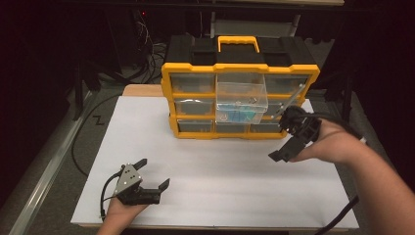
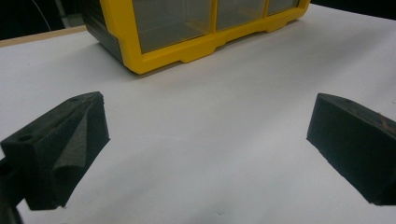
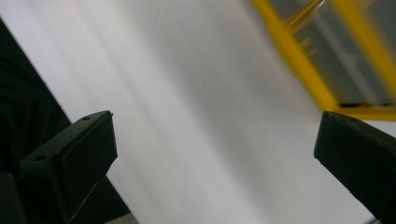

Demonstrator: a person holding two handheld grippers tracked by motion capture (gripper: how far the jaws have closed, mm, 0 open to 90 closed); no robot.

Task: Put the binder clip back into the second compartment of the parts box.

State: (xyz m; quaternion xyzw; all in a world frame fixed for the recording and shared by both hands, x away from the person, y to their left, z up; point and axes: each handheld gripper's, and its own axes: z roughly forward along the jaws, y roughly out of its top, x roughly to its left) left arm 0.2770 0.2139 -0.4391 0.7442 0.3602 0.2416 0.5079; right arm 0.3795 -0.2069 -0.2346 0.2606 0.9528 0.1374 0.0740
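A yellow and black organiser [image 1: 240,68] with clear drawers stands at the back of the white table [image 1: 220,191]. Its upper middle drawer [image 1: 242,95] is pulled out, with small items inside. My right gripper [image 1: 281,136] hovers by the organiser's lower right corner, open and empty. In the right gripper view, my right gripper [image 3: 215,126] has bare white table between its jaws, and the organiser's yellow frame [image 3: 303,65] is blurred at upper right. My left gripper [image 1: 154,172] rests at the front left, open and empty. In the left gripper view, my left gripper [image 2: 208,112] faces the organiser's bottom row [image 2: 187,46].
Dark cables [image 1: 147,54] lie on the floor behind the table at the left. A metal rail [image 1: 44,176] runs along the table's left side. The table's front edge is just below my left hand [image 1: 117,218].
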